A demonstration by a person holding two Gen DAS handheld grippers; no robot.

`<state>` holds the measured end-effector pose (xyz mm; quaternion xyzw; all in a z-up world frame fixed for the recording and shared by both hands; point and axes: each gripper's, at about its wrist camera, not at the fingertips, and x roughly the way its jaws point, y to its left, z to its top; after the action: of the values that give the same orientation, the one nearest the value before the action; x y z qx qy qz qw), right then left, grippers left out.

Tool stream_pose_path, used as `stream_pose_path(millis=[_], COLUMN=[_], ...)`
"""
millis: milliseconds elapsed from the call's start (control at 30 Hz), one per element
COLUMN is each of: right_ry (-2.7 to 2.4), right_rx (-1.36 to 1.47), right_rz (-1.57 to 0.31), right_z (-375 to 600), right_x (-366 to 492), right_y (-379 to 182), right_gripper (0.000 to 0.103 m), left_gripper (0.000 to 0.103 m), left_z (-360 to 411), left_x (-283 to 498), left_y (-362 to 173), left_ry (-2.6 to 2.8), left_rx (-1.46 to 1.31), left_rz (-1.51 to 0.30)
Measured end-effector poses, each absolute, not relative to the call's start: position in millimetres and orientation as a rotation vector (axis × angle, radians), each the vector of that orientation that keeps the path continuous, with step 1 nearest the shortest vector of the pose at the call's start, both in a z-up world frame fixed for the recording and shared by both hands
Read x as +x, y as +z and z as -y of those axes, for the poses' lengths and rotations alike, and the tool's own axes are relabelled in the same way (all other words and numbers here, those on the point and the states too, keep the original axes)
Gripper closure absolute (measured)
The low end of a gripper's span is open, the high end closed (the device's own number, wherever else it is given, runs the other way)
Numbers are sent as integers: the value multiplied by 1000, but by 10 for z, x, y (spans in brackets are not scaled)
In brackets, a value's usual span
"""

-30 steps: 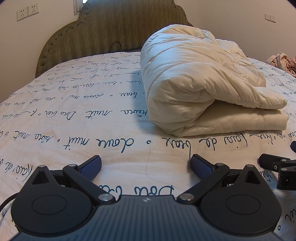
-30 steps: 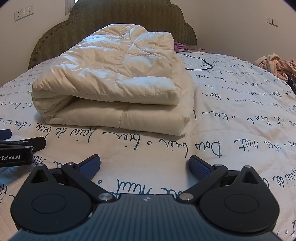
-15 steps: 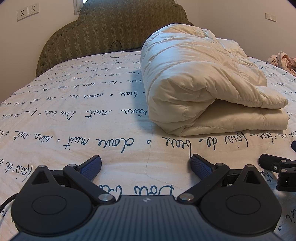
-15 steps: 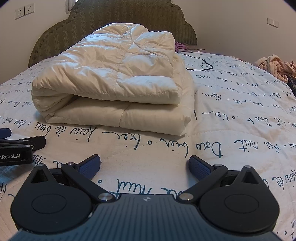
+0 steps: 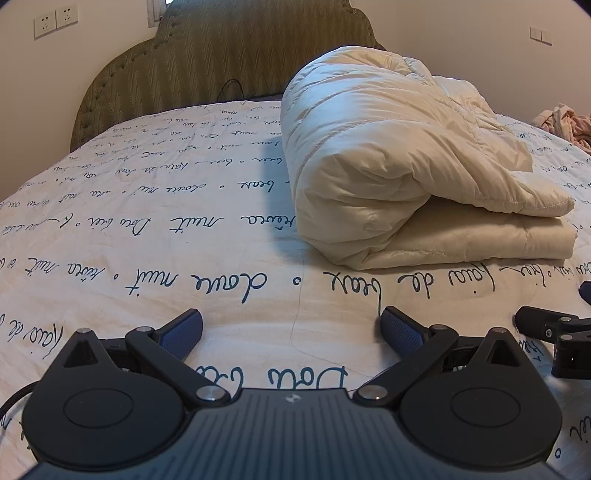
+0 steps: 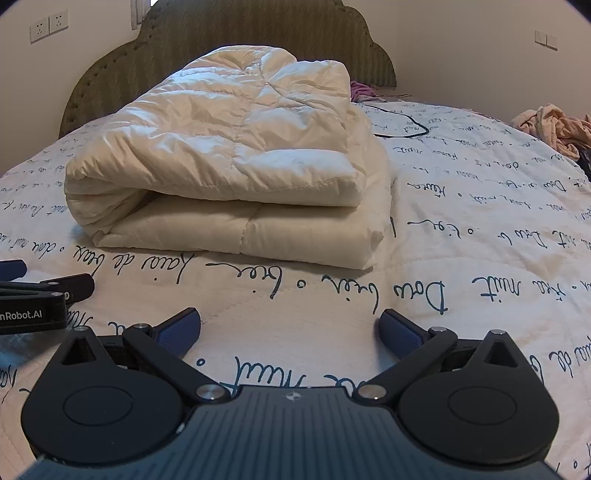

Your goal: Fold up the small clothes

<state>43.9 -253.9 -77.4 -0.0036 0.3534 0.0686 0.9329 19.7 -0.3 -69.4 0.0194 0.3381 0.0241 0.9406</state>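
cream puffer jacket [image 6: 229, 166], i think, sits folded mid-bed on the script-print bedspread [image 5: 147, 229]. left gripper [image 5: 291, 325] and right gripper [image 6: 290, 326] rest just short of it, jaws wide apart, empty.

A bed [image 6: 480, 258] with a script-printed cover lies ahead of the hand-held gripper; behind it stand a green headboard [image 5: 221, 62] and wall sockets [image 5: 55, 20].
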Motion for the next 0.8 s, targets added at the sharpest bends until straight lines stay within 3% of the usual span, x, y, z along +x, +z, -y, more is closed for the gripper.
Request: stream_pose_path(millis=[800], right_ry=[144], right_rx=[8], right_rz=[-718], right_z=[2559], right_x=[426], right_y=[-774], right_gripper=[0], left_gripper=[0], left_z=[3], left_x=[199], left_y=[-702], left_ry=[49], left_rx=[40], left_rz=[-690])
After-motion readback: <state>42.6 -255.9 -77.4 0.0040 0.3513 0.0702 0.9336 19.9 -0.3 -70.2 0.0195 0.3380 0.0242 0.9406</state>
